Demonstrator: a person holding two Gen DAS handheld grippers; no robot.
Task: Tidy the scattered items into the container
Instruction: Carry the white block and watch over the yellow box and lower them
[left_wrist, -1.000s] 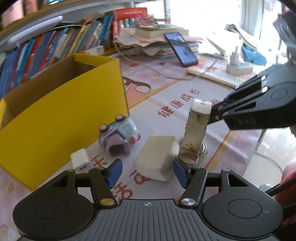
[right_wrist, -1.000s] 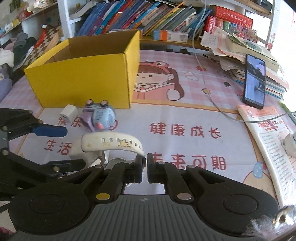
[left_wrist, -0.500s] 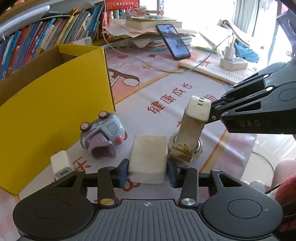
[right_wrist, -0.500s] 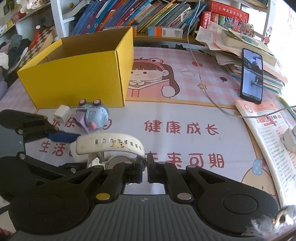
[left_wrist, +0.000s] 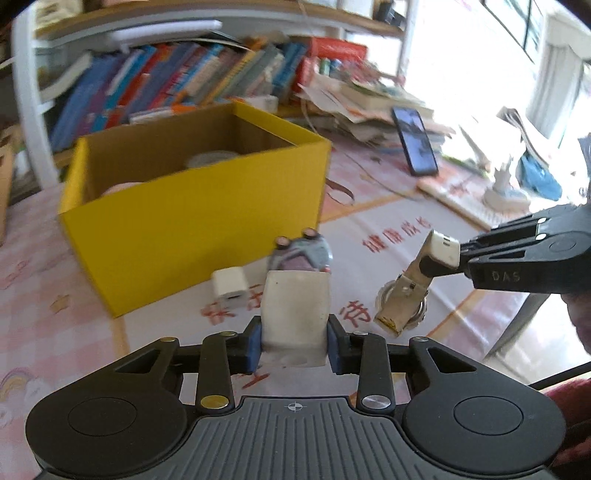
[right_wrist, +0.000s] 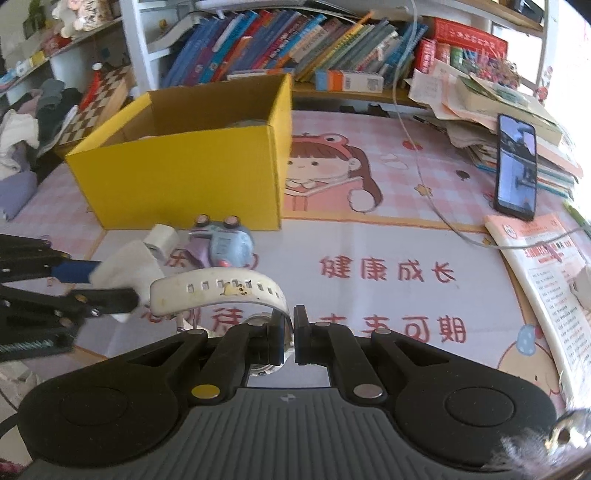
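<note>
bright window glare right; motion blur; fisheye-bent edges.

Both grippers have lifted the white block (left_wrist: 295, 314) and watch (right_wrist: 218, 288).

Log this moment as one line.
left gripper: shut on white block | right gripper: shut on watch strap | both lifted | yellow box: not reached

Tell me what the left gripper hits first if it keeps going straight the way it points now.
Probably the toy car, directly beyond the white block clamped in the left gripper. The small white charger sits just left of that line, the yellow box behind. Depth is uncertain; the gripper looks raised and might pass over.
</note>
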